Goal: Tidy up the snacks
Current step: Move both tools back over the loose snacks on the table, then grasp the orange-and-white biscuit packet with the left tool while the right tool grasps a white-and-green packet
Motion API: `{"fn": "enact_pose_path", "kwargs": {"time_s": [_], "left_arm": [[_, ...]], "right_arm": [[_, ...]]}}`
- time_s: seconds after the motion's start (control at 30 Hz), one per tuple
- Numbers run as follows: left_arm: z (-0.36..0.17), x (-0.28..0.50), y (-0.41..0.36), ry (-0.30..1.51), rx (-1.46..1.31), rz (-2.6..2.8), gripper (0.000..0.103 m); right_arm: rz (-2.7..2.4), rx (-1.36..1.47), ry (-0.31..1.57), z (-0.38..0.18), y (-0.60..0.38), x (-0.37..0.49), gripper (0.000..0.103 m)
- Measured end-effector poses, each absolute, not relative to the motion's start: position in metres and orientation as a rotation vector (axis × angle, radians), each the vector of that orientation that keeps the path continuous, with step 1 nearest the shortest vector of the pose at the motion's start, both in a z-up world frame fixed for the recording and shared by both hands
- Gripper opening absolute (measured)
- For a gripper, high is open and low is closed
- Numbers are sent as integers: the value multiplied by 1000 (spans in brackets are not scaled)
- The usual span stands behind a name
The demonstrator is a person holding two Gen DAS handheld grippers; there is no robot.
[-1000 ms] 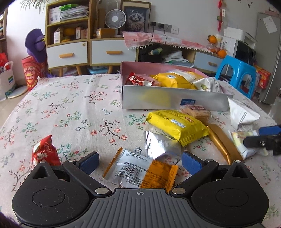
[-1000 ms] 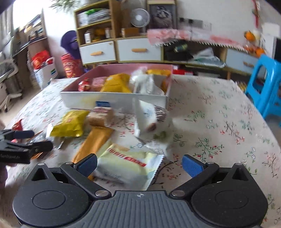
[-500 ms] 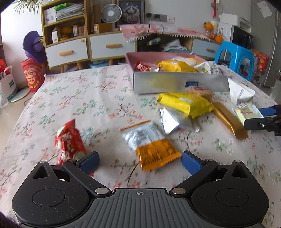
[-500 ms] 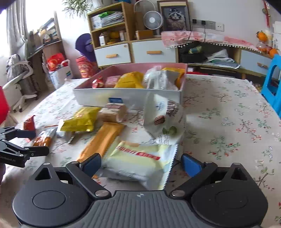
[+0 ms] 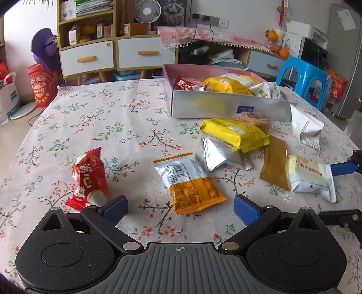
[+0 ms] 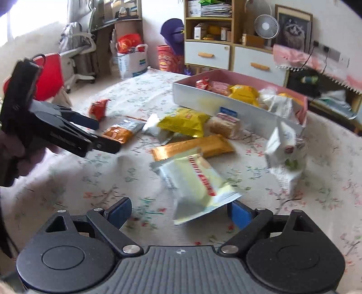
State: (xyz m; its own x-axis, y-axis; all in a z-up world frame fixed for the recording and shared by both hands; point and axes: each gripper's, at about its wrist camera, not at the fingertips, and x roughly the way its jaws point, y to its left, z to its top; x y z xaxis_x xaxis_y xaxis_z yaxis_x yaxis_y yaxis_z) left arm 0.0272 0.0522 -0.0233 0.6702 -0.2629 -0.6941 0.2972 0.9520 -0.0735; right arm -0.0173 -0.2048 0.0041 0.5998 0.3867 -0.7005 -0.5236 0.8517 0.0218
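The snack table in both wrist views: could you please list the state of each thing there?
Left gripper: open, empty.
Right gripper: open, astride the pale yellow packet.
Silver box with pink lining: open, partly filled.
Orange-and-silver sachet: lying flat.
Red wrapped snack: lying alone.
Yellow snack bag: overlapping the silver foil packet.

Blue plastic stool (image 5: 302, 78), desk fan (image 5: 145, 11) on cabinet, red chair (image 6: 48, 75), floral tablecloth (image 5: 95, 126)
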Motion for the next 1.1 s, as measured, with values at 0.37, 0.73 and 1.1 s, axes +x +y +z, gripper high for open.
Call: {"fn": "enact_pose_path", "kwargs": {"time_s": [0.37,0.73,1.1], "left_arm": [[-28,36,43,711,43,-216,93],[-25,38,53,678,38,-148,42],[-19,43,72,708,-82,-139,37]], "right_arm": [[454,-131,737,-3,-212,9,84],[481,-187,692,-1,-193,10,50],[471,-165,699,6,-189,5,36]]}}
